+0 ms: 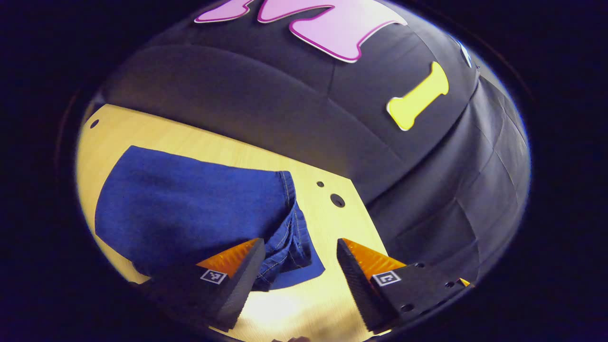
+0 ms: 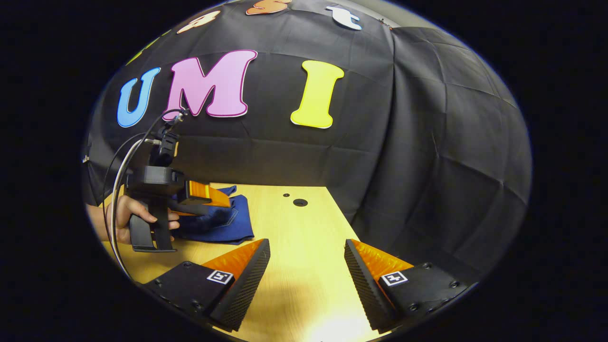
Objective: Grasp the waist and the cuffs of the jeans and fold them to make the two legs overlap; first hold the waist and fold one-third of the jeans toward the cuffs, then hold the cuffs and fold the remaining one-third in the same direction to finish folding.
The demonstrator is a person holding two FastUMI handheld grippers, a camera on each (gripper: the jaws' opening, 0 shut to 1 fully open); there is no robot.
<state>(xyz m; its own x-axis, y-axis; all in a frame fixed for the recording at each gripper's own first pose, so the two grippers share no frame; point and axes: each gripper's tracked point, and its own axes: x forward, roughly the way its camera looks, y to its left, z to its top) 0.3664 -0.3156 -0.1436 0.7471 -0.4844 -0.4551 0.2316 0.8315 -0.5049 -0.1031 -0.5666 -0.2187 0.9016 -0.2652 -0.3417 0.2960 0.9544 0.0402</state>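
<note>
Left hand-held gripper (image 1: 300,273): jaws spread wide, nothing between them, hovering over the table (image 1: 327,223). Jeans (image 1: 190,209) lying folded into a compact blue bundle on the light wood table, just ahead and to the left of the gripper's fingers. Stitched hem edge of the denim bunched up right beside the left finger (image 1: 242,270); contact not confirmable, finger overlaps the cloth in this view. Bare wood under the right finger. Two round holes (image 1: 337,200) in the tabletop past the jeans, near the far edge by the black cloth wall (image 1: 266,109).

Right hand-held gripper (image 2: 307,275): jaws also spread wide, empty, over bare table (image 2: 304,237), well apart from the jeans (image 2: 228,223). In the right gripper view, seen farther off to the left: left hand-held gripper (image 2: 209,197) held by a hand (image 2: 126,216) around its grip, cables (image 2: 123,161) looping up from its body, fingers pointing over the blue bundle. Jeans sitting on the left part of the table, near the back wall. Same two holes (image 2: 299,202) visible to the right of the denim.
</note>
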